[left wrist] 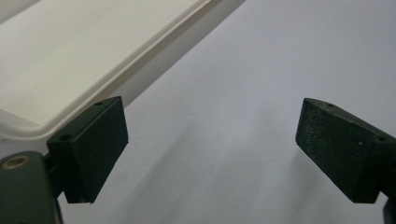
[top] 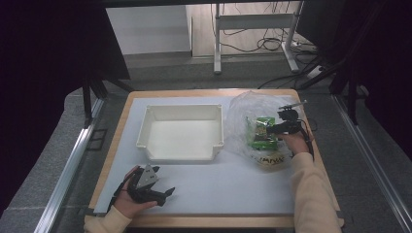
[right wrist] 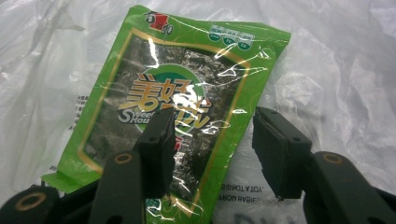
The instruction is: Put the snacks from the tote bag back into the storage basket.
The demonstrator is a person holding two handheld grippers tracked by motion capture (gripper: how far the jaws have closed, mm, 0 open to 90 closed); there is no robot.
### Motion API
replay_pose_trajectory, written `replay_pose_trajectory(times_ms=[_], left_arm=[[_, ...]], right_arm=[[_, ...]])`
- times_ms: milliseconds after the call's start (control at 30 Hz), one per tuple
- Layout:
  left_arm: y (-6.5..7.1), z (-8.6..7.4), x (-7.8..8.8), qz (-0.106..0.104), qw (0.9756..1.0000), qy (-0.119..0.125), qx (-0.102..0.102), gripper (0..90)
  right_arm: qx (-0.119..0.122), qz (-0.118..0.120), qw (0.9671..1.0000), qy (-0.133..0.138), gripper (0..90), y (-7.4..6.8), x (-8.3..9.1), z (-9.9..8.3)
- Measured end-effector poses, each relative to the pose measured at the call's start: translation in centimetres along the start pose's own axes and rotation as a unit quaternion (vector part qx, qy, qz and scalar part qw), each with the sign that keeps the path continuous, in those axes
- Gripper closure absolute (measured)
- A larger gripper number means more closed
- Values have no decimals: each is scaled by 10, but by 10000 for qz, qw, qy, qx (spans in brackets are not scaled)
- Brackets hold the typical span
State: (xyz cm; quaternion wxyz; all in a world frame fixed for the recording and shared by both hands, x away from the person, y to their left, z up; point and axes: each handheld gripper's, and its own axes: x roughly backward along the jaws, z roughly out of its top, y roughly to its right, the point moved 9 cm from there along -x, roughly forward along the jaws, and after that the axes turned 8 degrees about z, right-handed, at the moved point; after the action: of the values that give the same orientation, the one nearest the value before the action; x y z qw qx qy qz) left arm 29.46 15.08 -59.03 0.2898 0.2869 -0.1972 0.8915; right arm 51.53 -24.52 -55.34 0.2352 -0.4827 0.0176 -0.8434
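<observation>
A green snack packet [top: 261,133] [right wrist: 187,84] lies flat on a crumpled clear plastic bag [top: 241,110] [right wrist: 336,70] at the right of the table. My right gripper [top: 270,130] [right wrist: 212,123] hangs low over the packet's lower right part. Its jaws stand apart, one over the packet's face and one just past its edge above the bag, and nothing is pinched between them. My left gripper [top: 165,193] [left wrist: 212,126] rests open on the white mat near the front left, with nothing between its jaws.
An empty white tray [top: 180,108] [left wrist: 93,70] stands at the middle of the table, just beyond the left gripper. A pale round packet [top: 270,160] lies at the bag's near edge by the right hand. The wooden table edge [top: 209,92] runs around the mat.
</observation>
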Motion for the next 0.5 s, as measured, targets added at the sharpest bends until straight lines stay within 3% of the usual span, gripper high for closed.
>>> replay_pose_trajectory(times_ms=[233, 500], left_arm=[[-1, 0, 0, 9, 10000, 6, -18, 92], [-1, 0, 1, 10, 10000, 10, -4, 92]], right_arm=[[-68, 97, 9999, -42, 543, 1, -3, 2], [-150, 20, 9996, -235, 575, 7, -5, 1]])
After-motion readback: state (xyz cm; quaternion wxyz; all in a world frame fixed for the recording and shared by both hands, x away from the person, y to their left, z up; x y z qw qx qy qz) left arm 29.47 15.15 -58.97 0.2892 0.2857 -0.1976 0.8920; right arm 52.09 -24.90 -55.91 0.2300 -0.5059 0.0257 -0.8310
